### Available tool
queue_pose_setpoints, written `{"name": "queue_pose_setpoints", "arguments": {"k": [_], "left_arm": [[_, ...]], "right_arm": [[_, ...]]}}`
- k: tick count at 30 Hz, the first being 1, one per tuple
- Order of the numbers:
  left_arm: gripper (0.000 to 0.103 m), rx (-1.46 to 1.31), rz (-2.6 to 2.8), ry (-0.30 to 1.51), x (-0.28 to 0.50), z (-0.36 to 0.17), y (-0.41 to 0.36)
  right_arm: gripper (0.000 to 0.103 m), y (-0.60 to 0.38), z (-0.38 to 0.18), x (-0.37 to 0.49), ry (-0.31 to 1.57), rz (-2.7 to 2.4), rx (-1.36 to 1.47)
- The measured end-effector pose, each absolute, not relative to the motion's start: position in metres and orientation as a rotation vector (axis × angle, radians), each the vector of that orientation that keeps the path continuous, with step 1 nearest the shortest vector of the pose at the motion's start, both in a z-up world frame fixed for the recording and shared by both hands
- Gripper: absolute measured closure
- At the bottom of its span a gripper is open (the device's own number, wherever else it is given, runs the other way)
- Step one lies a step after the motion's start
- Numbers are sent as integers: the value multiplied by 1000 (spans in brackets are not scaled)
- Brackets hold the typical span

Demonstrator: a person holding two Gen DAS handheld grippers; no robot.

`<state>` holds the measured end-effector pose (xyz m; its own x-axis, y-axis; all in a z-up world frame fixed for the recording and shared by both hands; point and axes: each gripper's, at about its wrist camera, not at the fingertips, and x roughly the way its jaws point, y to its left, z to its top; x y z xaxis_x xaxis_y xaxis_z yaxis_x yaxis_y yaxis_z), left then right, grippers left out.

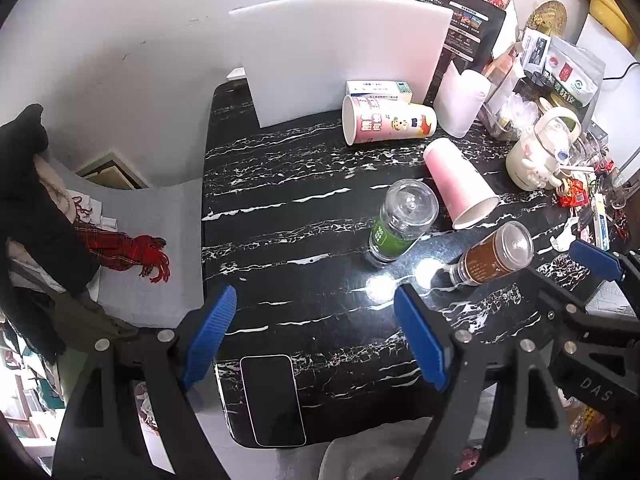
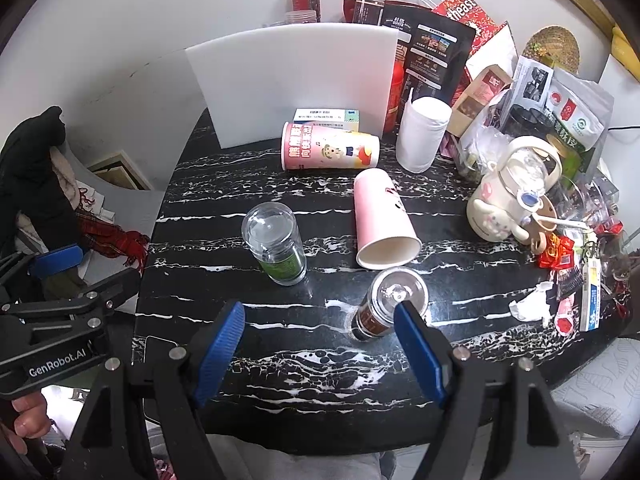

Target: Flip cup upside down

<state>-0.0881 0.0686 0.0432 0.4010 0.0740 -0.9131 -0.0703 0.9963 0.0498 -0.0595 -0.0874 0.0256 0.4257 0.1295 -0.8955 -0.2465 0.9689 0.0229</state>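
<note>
From the left wrist view I see a phone (image 1: 273, 400) lying at the lower edge of the black marbled table (image 1: 280, 216), almost hidden in the right wrist view. My left gripper (image 1: 316, 336) is spread wide, holding nothing. My right gripper (image 2: 320, 354) is equally spread and empty, with a brown-labelled jar (image 2: 384, 306) just behind its right finger; whether they touch I cannot tell. The plain pink cup (image 2: 382, 220) lies on its side mid-frame, mouth toward me. Farther up, a printed cup (image 2: 328, 152) lies sideways too, before a white board (image 2: 292, 80).
</note>
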Motion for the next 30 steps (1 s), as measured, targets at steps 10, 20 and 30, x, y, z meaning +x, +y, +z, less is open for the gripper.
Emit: {"name": "queue_pose_setpoints", "arguments": {"k": [10,20,30], "left_arm": [[23,-5,92,1152,-93,44,70],[22,-10,92,1151,-94,46,72],[22,5,80,1153,-95,46,67]], "right_arm": [[26,-90,26,-62,1104,235,-111],[26,-88,26,-65,1106,237,-115],[26,-88,26,-64,1110,234,-117]]}}
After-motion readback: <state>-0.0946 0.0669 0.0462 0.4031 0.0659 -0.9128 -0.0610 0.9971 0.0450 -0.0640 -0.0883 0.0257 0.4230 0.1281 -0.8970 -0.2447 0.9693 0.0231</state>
